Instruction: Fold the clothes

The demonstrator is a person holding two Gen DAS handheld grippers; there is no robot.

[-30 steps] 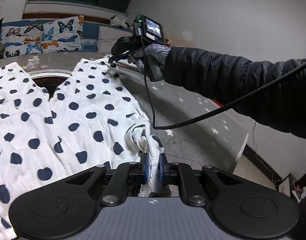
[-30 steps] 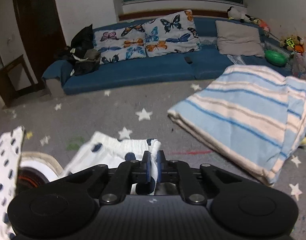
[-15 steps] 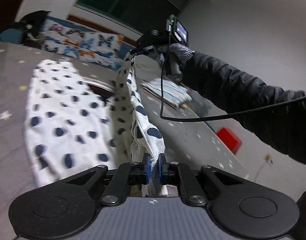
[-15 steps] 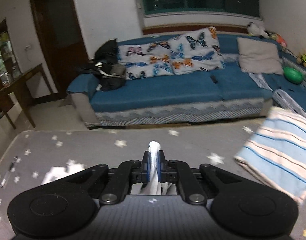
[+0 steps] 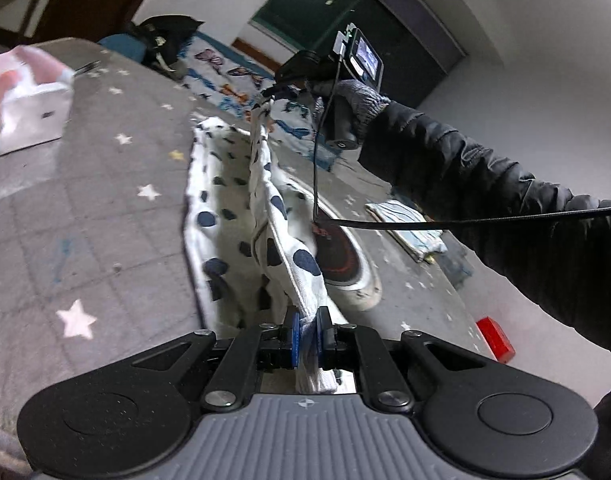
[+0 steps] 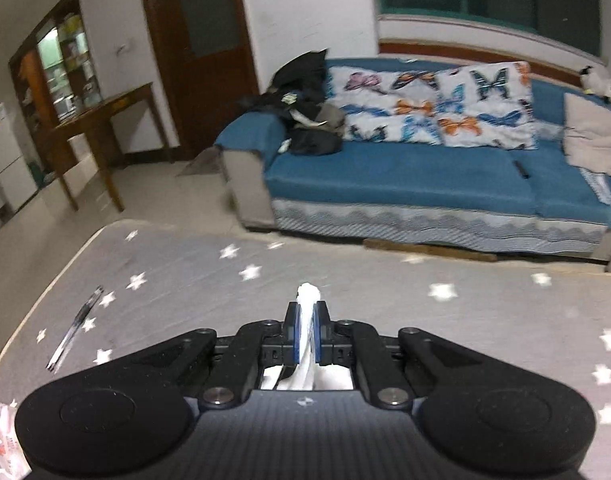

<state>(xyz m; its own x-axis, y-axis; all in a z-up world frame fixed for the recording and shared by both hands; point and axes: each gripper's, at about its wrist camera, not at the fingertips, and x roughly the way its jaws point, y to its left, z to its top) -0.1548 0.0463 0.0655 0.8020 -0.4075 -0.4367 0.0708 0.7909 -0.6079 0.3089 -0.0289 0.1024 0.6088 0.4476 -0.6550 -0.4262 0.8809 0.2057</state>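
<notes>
Stretching across the grey star-print mat [image 5: 105, 184], the white garment with dark dots [image 5: 221, 216] lies partly on that surface while its near edge rises taut between my two hands. Beyond the mat stands the blue sofa [image 6: 405, 168] with butterfly cushions [image 6: 437, 108]. My left hand-held gripper [image 5: 307, 332] is pressed together on a bunched corner of the cloth. My right hand-held gripper [image 6: 305, 336] pinches another white fold, which pokes out past its blue pads [image 6: 291, 334]. A white box [image 5: 29, 116] sits far left, and a pen [image 6: 75, 328] lies near the mat's edge.
</notes>
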